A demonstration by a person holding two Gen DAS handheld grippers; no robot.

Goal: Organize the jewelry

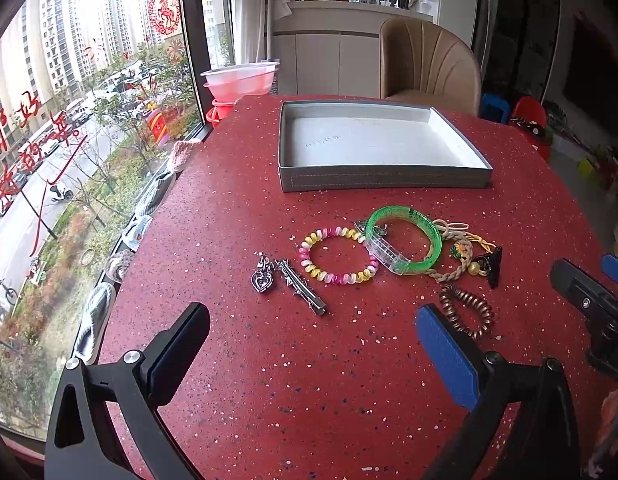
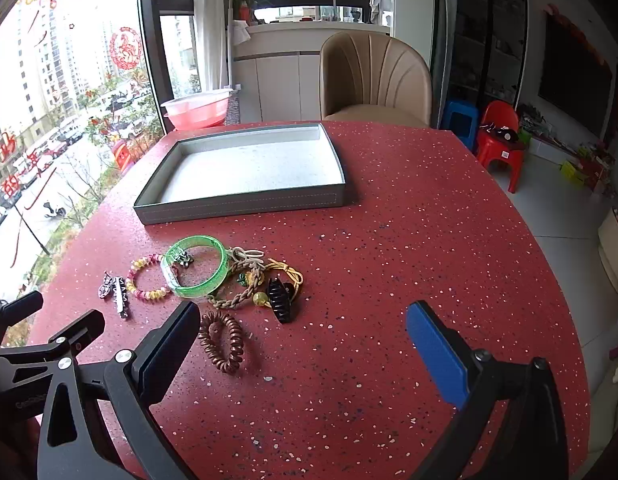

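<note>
A red speckled worktop carries a shallow grey tray toward its far side. Nearer lie a silver hair clip, a beaded bracelet, a green bangle, a braided cord, a black claw clip and a brown coil tie.

i see a glossy speckled red counter, a translucent green plastic bangle, and a shiny metal hair clip.

The left gripper hovered low with its jaws spread wide, gripping nothing, fingers reaching toward twelve o'clock. At its three o'clock, just beside it, the right gripper hung the same way, jaws wide apart and bare, its blue pad facing inward. Neither touched the other.
</note>
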